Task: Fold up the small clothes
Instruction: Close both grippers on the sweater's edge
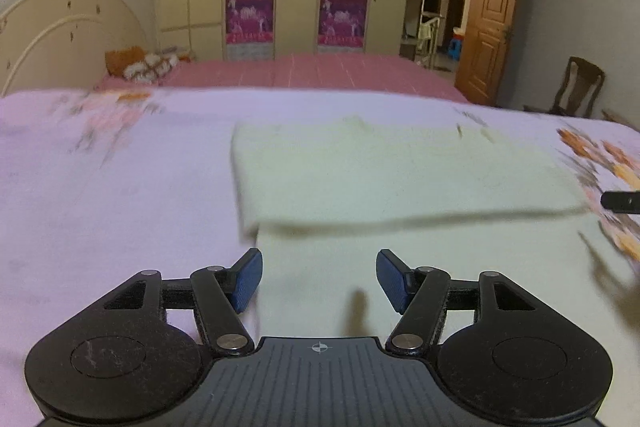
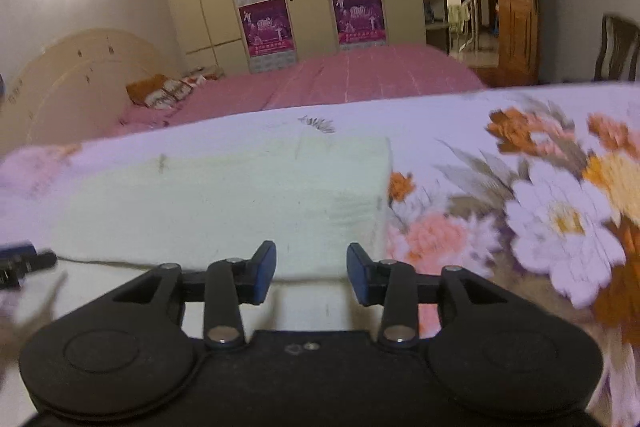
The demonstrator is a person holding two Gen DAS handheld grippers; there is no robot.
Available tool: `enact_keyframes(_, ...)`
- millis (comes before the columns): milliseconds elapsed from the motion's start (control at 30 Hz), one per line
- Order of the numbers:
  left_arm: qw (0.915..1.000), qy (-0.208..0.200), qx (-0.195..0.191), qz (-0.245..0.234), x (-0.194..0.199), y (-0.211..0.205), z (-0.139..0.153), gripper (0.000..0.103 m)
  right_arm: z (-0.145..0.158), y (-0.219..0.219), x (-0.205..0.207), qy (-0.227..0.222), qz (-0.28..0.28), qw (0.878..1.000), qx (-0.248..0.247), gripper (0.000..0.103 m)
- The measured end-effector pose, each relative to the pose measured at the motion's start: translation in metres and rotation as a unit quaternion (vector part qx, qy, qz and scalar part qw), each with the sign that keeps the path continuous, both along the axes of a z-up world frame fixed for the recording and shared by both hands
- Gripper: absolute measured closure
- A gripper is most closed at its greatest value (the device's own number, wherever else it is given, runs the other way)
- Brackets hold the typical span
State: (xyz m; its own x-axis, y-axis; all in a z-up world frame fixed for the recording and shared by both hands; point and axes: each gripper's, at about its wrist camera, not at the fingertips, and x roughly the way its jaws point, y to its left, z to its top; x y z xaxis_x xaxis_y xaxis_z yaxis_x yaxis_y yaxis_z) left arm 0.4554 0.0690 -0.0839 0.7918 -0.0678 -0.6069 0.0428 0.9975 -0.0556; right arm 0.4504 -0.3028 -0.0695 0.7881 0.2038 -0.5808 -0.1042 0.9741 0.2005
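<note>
Near edge first, bottom of each frame: left gripper (image 1: 319, 279) with blue pads (image 1: 248, 279) spread wide and bare, gripping nothing; right gripper (image 2: 311, 273) with jaws narrower but parted, likewise empty, pads clear of the fabric.

Just beyond the fingertips: cream garment (image 1: 400, 167), lying flat on the floral bedsheet (image 1: 100, 187), folded over once so a doubled upper layer ends in a shadowed edge across mid-frame, a single layer reaching down under both tools. In the right wrist view, same garment (image 2: 240, 195) filling centre and left, its right side edge ending above the right pad. Tip of the other tool just visible at the far right of the left view and the far left of the right view.

For the step in hand, probably another fold: best to drop both tools evenly onto matching corners of the near layer, pinch only the intended thickness, lift together, keep edges aligned. Blur hides the exact corners.

Farther up: pink bed, headboard, wardrobe with posters, open doorway.
</note>
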Motion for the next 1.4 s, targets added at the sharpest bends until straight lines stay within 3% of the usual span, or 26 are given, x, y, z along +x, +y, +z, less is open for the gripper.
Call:
enact_keyframes(233, 0.9992, 0.030, -0.024, 0.015, -0.096, 0.030, -0.006, 0.040, 0.002, -0.033, -0.087, 0.035, -0.034, 0.998, 0.027, 0.065)
enact_keyframes(467, 0.9922, 0.070, -0.103, 0.002, -0.180, 0.060, -0.013, 0.041, -0.004, -0.040, -0.182, 0.068, -0.047, 0.995, 0.049, 0.065)
enact_keyframes(600, 0.9772, 0.092, -0.191, -0.010, -0.223, 0.077, -0.021, 0.042, -0.009, -0.046, -0.229, 0.082, -0.058, 0.993, 0.067, 0.065)
enact_keyframes(700, 0.9663, 0.103, -0.235, -0.016, -0.250, 0.082, -0.033, 0.043, -0.017, -0.056, -0.256, 0.100, -0.066, 0.988, 0.100, 0.065)
enact_keyframes(900, 0.9323, 0.113, -0.343, -0.002, -0.267, 0.093, -0.053, 0.055, -0.031, -0.064, -0.289, 0.128, -0.062, 0.975, 0.169, 0.065)
enact_keyframes(967, 0.9303, 0.111, -0.349, -0.005, -0.265, 0.089, -0.059, 0.055, -0.035, -0.064, -0.293, 0.132, -0.057, 0.971, 0.190, 0.065)
enact_keyframes(1033, 0.9233, 0.110, -0.368, -0.004, -0.262, 0.087, -0.064, 0.055, -0.038, -0.065, -0.295, 0.133, -0.057, 0.966, 0.215, 0.064)
enact_keyframes(1167, 0.9106, 0.105, -0.400, -0.002, -0.250, 0.085, -0.077, 0.055, -0.049, -0.075, -0.288, 0.140, -0.064, 0.944, 0.293, 0.064)
enact_keyframes(1267, 0.9100, 0.101, -0.402, -0.008, -0.237, 0.078, -0.078, 0.055, -0.056, -0.077, -0.281, 0.144, -0.057, 0.933, 0.324, 0.066)
enact_keyframes(1333, 0.9178, 0.100, -0.384, -0.005, -0.233, 0.071, -0.079, 0.075, -0.059, -0.075, -0.276, 0.147, -0.046, 0.930, 0.335, 0.069)
enact_keyframes(1367, 0.9250, 0.106, -0.365, 0.005, -0.230, 0.068, -0.081, 0.099, -0.061, -0.074, -0.273, 0.150, -0.041, 0.930, 0.334, 0.075)
enact_keyframes(1400, 0.9258, 0.109, -0.362, 0.012, -0.230, 0.067, -0.084, 0.099, -0.061, -0.072, -0.272, 0.153, -0.041, 0.932, 0.327, 0.080)
